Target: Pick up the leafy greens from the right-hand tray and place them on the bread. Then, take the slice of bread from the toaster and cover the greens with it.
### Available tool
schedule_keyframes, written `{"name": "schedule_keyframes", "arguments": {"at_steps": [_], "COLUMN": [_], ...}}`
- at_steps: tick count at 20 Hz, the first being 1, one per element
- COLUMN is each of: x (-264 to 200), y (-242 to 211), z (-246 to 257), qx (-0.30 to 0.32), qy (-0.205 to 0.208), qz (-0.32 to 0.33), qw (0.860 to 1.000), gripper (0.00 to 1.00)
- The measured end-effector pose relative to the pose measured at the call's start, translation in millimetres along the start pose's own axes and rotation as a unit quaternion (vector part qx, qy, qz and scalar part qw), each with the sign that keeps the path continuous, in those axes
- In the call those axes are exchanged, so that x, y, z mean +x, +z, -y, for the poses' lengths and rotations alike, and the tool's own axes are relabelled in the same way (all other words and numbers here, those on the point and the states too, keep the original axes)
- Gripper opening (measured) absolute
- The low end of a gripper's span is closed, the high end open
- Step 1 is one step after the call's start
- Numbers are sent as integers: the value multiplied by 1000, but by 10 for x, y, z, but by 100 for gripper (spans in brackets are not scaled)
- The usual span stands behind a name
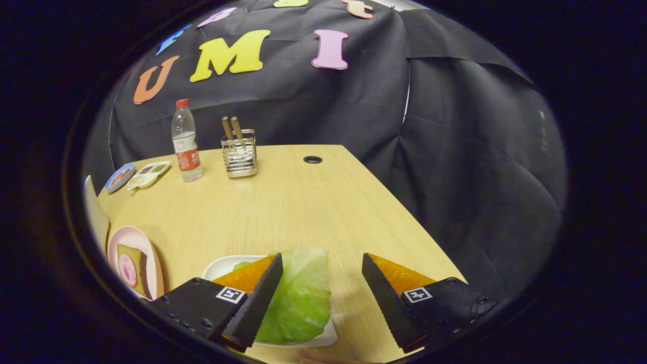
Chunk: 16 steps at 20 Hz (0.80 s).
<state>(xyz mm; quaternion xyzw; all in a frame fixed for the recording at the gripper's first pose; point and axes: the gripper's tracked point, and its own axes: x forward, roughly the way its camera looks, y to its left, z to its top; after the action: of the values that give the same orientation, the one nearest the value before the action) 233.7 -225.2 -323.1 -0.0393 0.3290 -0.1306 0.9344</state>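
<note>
1. Lettuce leaf point(298, 298) lies on its white tray point(222, 264), between my fingers point(319, 288), nearer the left one.
2. Fingers spread wide, gripping nothing.
3. Risk: off-centre closing may pinch only the leaf's edge, tearing it.

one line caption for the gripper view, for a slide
Open gripper poised over the leafy greens on their white tray, with the bread plate off to the side.

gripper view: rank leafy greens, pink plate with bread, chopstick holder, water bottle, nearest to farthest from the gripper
The gripper is open.
1. Leafy greens: between the fingers, by the left one, on the white tray.
2. Pink plate with bread: off to the left, close by.
3. Chopstick holder and water bottle: far side of the table, too close to call.
</note>
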Motion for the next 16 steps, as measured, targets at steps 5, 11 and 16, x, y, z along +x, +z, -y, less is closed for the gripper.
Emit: {"name": "schedule_keyframes", "arguments": {"at_steps": [5, 11, 16], "x": [92, 28, -197], "y": [-181, -162, -28], "z": [-170, -100, 31], "qx": [8, -1, 14], "qy": [17, 9, 2], "qz": [-44, -38, -4], "qw": [999, 999, 1000], "gripper": [71, 14, 0]}}
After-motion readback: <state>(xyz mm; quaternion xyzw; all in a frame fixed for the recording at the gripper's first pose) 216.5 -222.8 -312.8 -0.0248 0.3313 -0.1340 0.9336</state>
